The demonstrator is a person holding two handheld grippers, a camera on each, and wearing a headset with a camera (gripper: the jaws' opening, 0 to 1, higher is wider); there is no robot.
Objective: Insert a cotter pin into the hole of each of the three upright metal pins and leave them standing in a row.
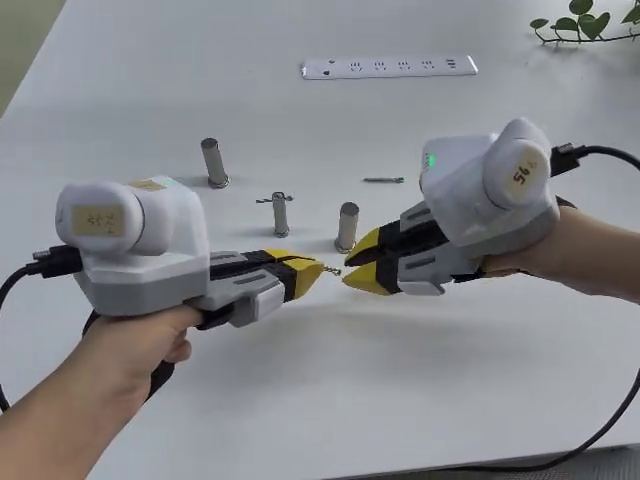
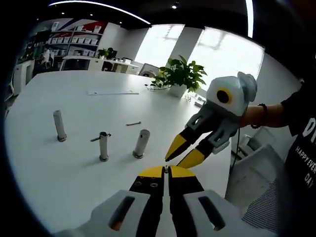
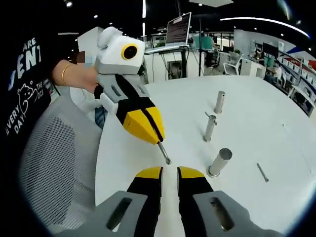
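- We are holding the left gripper (image 1: 318, 269) level, pointing at 3 o'clock, jaws clamped on a cotter pin (image 3: 164, 153).
- We are aiming the right gripper (image 1: 354, 268) at 9 o'clock, jaws slightly apart.
- Three metal pins (image 1: 281, 213) are standing at 12 o'clock beyond the tips.

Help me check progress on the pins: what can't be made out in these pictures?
Holes in the nearest metal pin and farthest metal pin: too small in the head view.
Held cotter pin: in the left gripper view, the shut left claw hides nearly all of it.
Loose cotter pin: too small to tell its shape.
Plant: cut off by the head view's top edge.
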